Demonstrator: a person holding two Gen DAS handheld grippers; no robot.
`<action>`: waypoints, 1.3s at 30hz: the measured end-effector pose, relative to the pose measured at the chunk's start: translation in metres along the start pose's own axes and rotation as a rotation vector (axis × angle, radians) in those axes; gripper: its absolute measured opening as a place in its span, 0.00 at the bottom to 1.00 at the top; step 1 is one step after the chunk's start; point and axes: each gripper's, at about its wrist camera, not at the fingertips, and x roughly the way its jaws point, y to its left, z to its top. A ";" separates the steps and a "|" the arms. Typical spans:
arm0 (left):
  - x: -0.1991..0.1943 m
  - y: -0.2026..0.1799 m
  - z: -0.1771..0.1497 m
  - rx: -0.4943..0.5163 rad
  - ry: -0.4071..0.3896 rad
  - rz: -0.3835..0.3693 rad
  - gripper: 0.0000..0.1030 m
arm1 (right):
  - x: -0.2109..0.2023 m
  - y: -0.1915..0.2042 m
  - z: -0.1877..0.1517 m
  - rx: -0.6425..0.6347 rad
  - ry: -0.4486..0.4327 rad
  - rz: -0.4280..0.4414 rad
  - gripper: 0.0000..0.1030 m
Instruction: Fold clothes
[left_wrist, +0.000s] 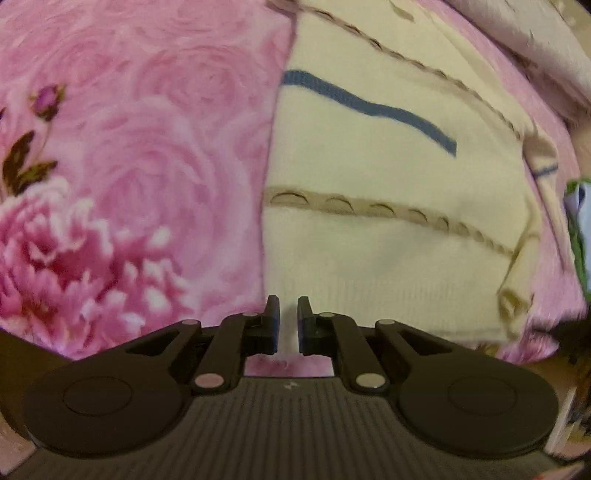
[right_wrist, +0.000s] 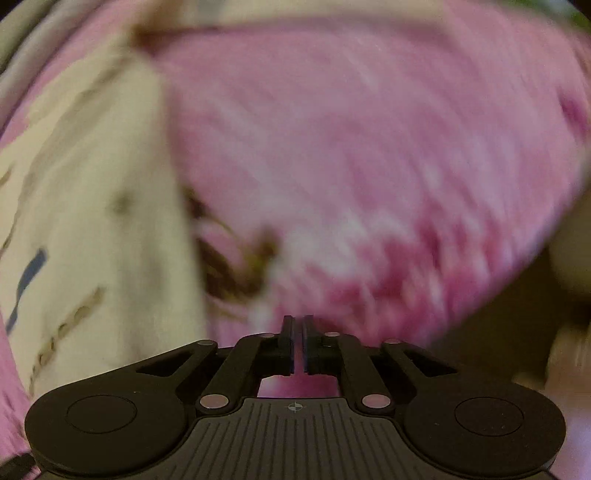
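On the pink floral bedspread (left_wrist: 129, 147) a cream garment (left_wrist: 369, 240) is seen lying flat and part-folded, both the left claw (left_wrist: 288, 321) and right claw (right_wrist: 297, 343) drawn together on nothing, so a fresh edge is judged next to be gripped

Soft, even, warm light, no glare; the left wrist view stays fairly sharp, the right smears with heavy motion blur, fisheye bending both edges.
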 end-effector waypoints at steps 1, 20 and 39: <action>-0.004 0.002 0.007 -0.022 -0.030 -0.004 0.07 | -0.005 0.015 0.007 -0.054 -0.043 0.016 0.10; 0.068 0.080 0.219 -0.740 -0.329 -0.383 0.28 | 0.082 0.134 0.125 0.170 -0.072 0.288 0.11; 0.108 0.061 0.267 -0.965 -0.477 -0.535 0.09 | 0.097 0.123 0.132 0.352 -0.066 0.365 0.11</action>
